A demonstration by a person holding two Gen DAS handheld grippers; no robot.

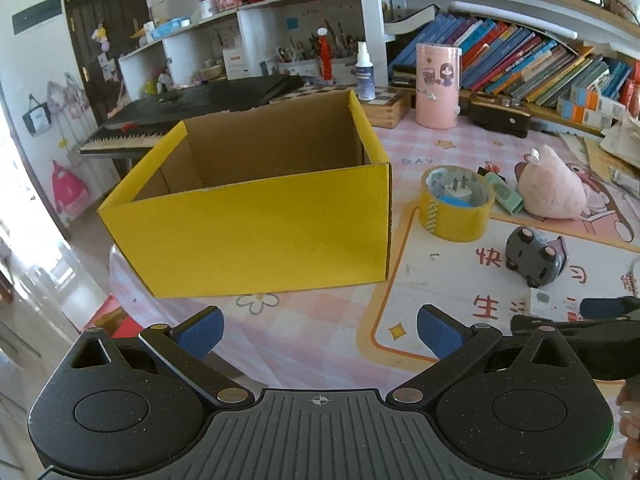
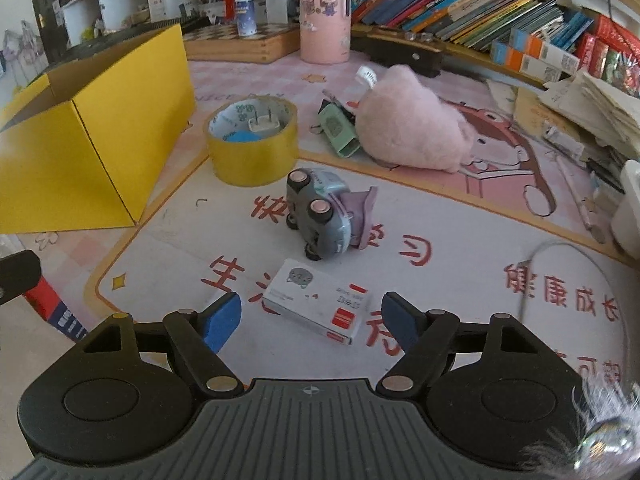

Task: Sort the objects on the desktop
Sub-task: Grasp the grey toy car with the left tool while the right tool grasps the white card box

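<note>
Yellow box [image 2: 92,128], tape roll [image 2: 252,148], toy car [image 2: 320,216]

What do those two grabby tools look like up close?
Both tools look alike: the left tool and right tool each have a black ribbed body, two round black discs, black link arms with silver rivets, and blue textured pads. A small white crosshair mark sits on the middle.

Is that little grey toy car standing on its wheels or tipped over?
Tipped over. The toy car lies on its side on the desk mat, its wheels facing sideways toward the camera instead of resting on the mat.
</note>
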